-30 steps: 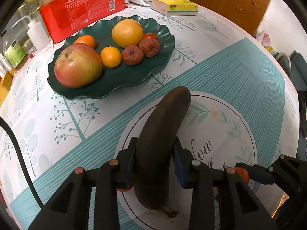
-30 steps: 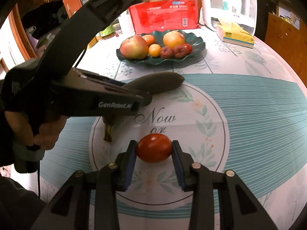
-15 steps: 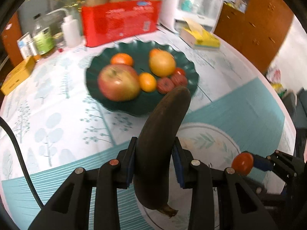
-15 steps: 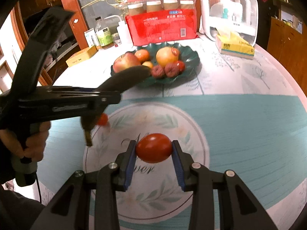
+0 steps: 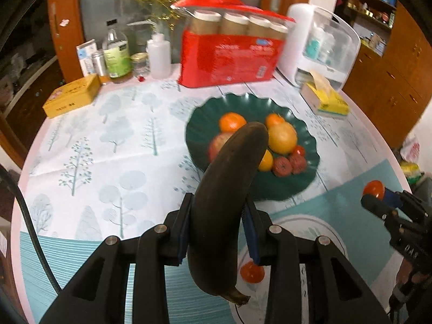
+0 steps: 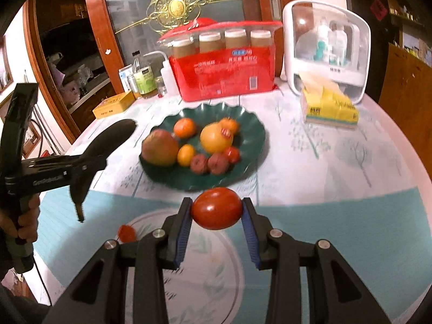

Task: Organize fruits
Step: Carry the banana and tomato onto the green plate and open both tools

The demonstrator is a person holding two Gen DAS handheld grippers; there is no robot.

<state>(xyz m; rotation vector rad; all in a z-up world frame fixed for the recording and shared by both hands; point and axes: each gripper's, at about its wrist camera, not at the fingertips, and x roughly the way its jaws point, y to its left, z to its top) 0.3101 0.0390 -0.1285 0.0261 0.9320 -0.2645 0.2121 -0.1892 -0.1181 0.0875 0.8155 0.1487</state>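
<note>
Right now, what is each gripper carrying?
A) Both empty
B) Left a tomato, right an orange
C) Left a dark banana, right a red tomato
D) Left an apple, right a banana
C: the left gripper is clamped on the dark banana, the right gripper on the red tomato.

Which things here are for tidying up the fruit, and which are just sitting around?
For the job:
- dark banana, clamped in the left gripper
- red tomato, clamped in the right gripper
- green plate already holding fruit
- small tomato left on the tablecloth

Just lying about:
- red pack of jars
- yellow tissue box
- yellow tin
- bottles
</note>
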